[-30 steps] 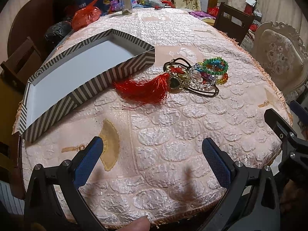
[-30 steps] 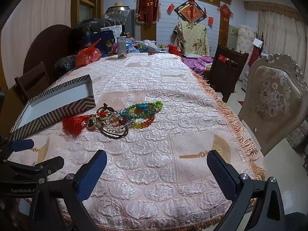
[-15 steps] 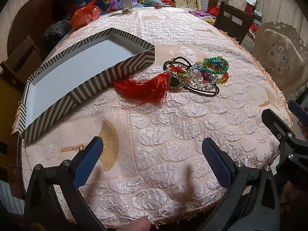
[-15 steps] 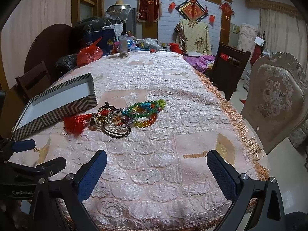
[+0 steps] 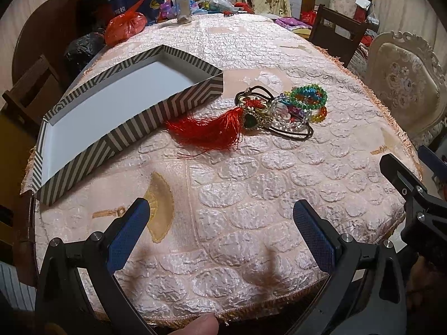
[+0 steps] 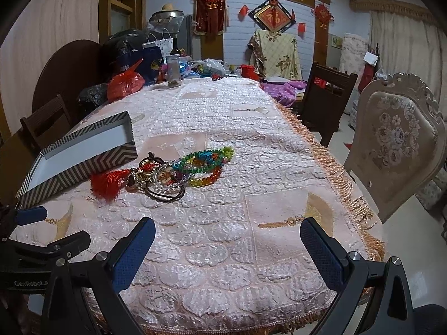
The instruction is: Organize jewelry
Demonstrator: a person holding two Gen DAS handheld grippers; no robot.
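Note:
A pile of jewelry [image 5: 282, 109] lies on the pink tablecloth: a red tassel [image 5: 209, 129] with a green heart pendant, clear and coloured bead bracelets [image 5: 308, 97] and a dark cord. It also shows in the right wrist view [image 6: 178, 173]. An empty striped box [image 5: 117, 106] with a white inside stands left of the pile, also in the right wrist view [image 6: 81, 150]. My left gripper [image 5: 220, 229] is open and empty, hovering near the table's front edge. My right gripper [image 6: 227, 248] is open and empty, to the right of the left one.
The table's fringed edge [image 6: 335, 167] runs along the right. An upholstered chair [image 6: 396, 145] and a dark wooden chair [image 6: 327, 100] stand to the right. Bags, a red sack [image 6: 125, 83] and a jar [image 6: 173, 71] crowd the far end.
Both grippers have moved slightly forward towards the jewelry pile, which looks a little nearer. Nothing on the table has moved.

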